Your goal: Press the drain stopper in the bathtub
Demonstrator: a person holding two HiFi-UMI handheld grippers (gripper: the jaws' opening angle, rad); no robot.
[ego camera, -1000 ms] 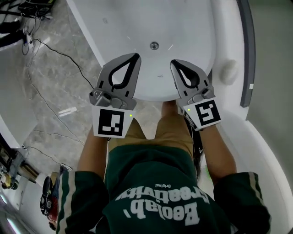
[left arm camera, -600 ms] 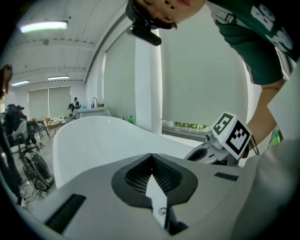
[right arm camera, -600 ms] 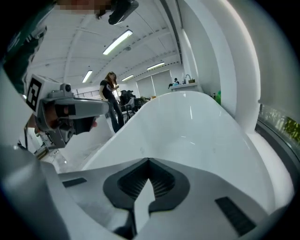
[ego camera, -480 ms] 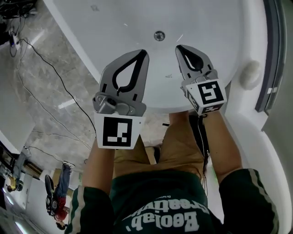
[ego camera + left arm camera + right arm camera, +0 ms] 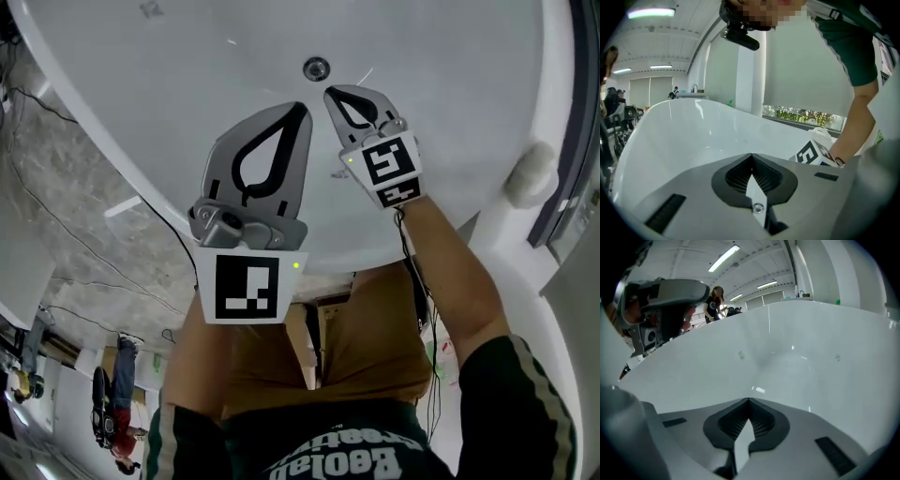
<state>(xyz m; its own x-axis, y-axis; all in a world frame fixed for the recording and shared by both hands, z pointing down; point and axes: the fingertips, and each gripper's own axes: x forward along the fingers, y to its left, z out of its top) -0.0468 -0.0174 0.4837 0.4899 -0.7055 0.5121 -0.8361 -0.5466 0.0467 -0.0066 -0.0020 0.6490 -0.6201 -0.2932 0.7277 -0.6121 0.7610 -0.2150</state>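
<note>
Right gripper (image 5: 330,93): advanced farther into tub (image 5: 441,66), tip now near stopper (image 5: 316,67); jaws clenched, empty, likely forming one pressing point. Left gripper (image 5: 301,110): clenched, empty, idle alongside.

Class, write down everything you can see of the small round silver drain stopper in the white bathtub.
The drain stopper is a small round disc, shiny silver like chromed metal, with a darker ring around a paler centre. It lies flat in the floor of the glossy white bathtub. Nothing touches it: the right gripper, jaws shut, points at it with its tip just short of it. Whether it is pressed down cannot be told.
</note>
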